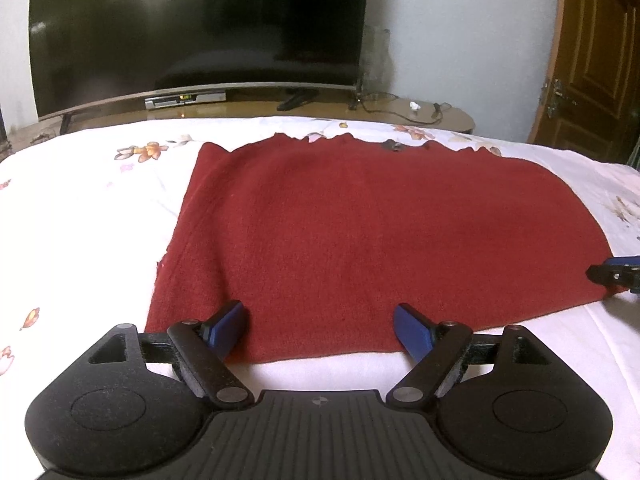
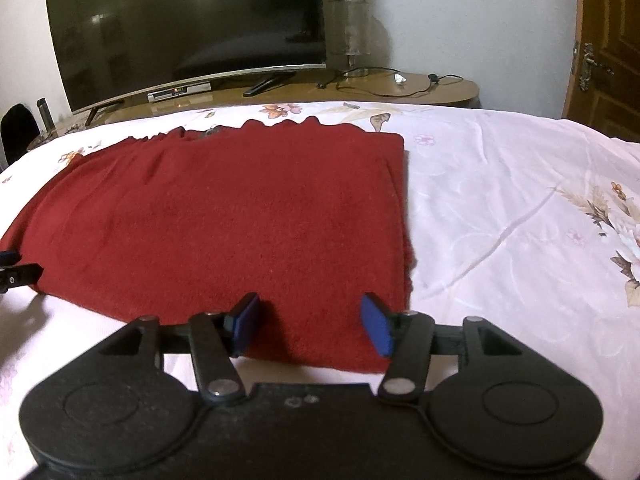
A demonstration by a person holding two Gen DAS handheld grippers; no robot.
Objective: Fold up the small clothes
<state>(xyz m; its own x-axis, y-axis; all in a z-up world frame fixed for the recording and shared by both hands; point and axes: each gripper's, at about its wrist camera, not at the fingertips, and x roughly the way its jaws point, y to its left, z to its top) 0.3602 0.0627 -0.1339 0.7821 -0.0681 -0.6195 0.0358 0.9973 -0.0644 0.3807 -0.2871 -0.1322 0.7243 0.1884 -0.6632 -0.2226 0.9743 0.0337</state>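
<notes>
Lying flat on floral bedsheet (image 1: 80, 208), red knit garment (image 1: 360, 232), L gripper (image 1: 319, 330) spread over its near hem, R gripper (image 2: 310, 326) spread at near-right corner, nothing pinched.

Red garment (image 1: 360, 232): knitted cloth, matt, fuzzy nap, far edge ragged. It lies on the bed sheet (image 1: 80, 220) — thin, smooth cloth, faint sheen, printed flowers. Left gripper (image 1: 319, 330) at the garment's near edge: grainy matt black plastic body, bright metal pivot pins, smooth blue pads (image 1: 228, 326). Beyond the garment — television (image 1: 192, 24) screen, glossy and reflective; cabinet top (image 2: 420, 88), polished wood; door (image 1: 592, 52), varnished wood, metal handle.
</notes>
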